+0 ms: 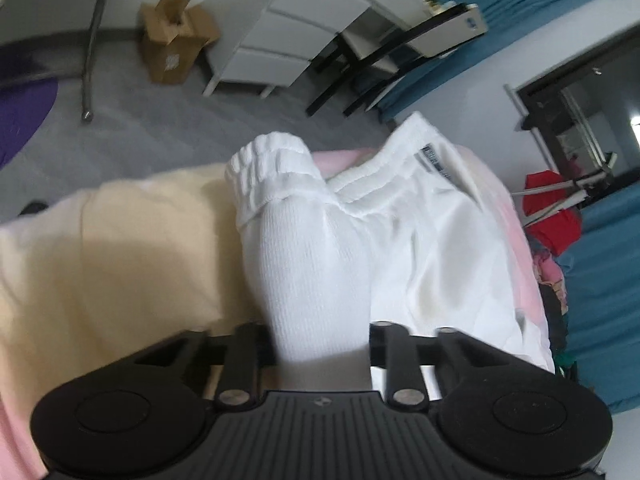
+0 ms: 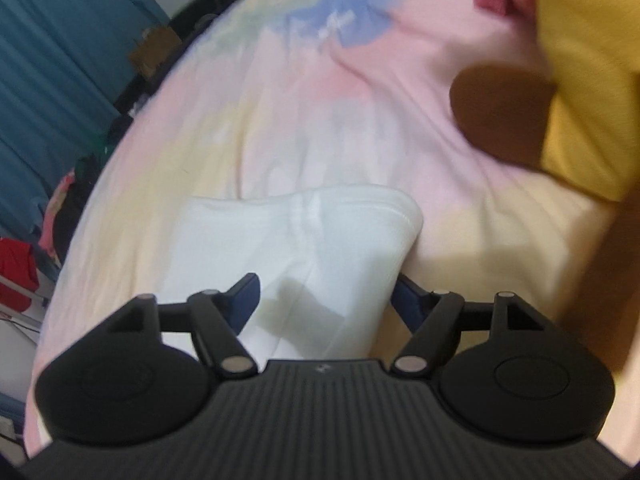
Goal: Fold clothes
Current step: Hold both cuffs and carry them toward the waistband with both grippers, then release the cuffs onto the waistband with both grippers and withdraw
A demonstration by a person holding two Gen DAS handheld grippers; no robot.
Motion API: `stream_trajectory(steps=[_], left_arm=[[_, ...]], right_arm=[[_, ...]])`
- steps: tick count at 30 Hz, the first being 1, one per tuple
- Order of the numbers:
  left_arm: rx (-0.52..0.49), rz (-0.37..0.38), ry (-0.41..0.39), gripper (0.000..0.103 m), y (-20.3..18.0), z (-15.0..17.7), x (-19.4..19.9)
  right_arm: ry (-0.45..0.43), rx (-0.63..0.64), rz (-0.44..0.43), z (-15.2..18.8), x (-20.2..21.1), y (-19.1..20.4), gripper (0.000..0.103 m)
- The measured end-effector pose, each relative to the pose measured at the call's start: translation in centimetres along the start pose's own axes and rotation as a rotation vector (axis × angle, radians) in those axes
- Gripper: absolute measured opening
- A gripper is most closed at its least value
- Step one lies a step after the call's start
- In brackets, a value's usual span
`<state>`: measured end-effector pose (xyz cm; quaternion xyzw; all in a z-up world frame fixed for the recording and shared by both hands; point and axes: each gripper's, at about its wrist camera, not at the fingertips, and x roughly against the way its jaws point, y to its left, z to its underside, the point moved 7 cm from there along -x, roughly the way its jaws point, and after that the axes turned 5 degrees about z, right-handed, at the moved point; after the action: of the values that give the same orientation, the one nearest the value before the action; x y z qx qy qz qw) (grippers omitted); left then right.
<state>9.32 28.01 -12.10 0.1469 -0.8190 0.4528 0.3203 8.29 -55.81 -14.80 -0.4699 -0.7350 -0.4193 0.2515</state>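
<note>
Left wrist view: the left gripper [image 1: 322, 344] pinches a bunched fold of the white shorts [image 1: 400, 216], waistband farthest from it, on the pastel bedsheet [image 1: 120, 240]. Right wrist view: the right gripper [image 2: 324, 300] stands spread (blue pads apart) just above the shorts' folded end.

I can read no text anywhere. The white garment [image 1: 400, 240] has a small grey label [image 1: 434, 160] sewn inside its waistband, but its print is too blurred to make out. The cardboard box [image 1: 172, 40] on the floor bears a pale mark, also illegible.
</note>
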Motion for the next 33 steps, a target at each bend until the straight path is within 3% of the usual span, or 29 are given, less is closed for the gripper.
stream_trajectory(steps=[4,7,8,11,12,14,15,16,19,25,27,33], left_arm=[[-0.208,-0.077,-0.055,0.019,-2.1,-0.4,0.8],[-0.297,-0.134,-0.034,0.023,-2.7,-0.1,0.3],[-0.304,-0.146,-0.021,0.03,-2.7,0.0,0.0],[-0.306,-0.193,-0.009,0.054,-2.3,-0.3,0.5],[-0.318,-0.208,-0.016,0.057,-2.4,-0.3,1.1],[-0.338,-0.243,-0.037,0.077,-2.5,-0.4,2.4],[-0.358,-0.297,-0.064,0.083,-2.7,-0.3,3.2],[-0.392,-0.362,-0.088,0.087,-3.0,-0.1,3.6],[-0.526,-0.437,-0.15,0.089,-6.2,0.8,4.3],[-0.754,-0.367,-0.306,0.096,-14.0,4.3,3.9],[-0.842,-0.337,-0.311,0.096,-16.7,6.5,2.0],[-1.003,-0.175,-0.142,0.097,-23.4,11.6,-4.1]], right_arm=[[-0.176,0.109,0.023,1.4,5.5,1.1,0.073],[-0.273,0.131,-0.056,2.7,8.3,2.0,0.076],[-0.289,0.137,-0.095,3.1,8.8,2.4,0.076],[-0.279,0.192,-0.229,3.9,9.2,4.7,0.076],[-0.273,0.22,-0.264,4.0,9.3,5.5,0.075],[-0.257,0.273,-0.329,4.4,9.5,6.8,0.075],[-0.246,0.293,-0.351,4.7,9.4,7.2,0.075],[-0.234,0.313,-0.369,4.8,9.1,7.6,0.075],[-0.178,0.379,-0.431,5.8,8.6,8.9,0.076],[-0.071,0.491,-0.572,8.6,9.7,11.5,0.076],[-0.07,0.527,-0.613,9.3,10.8,12.1,0.075],[-0.07,0.539,-0.631,8.6,11.2,12.3,0.075]])
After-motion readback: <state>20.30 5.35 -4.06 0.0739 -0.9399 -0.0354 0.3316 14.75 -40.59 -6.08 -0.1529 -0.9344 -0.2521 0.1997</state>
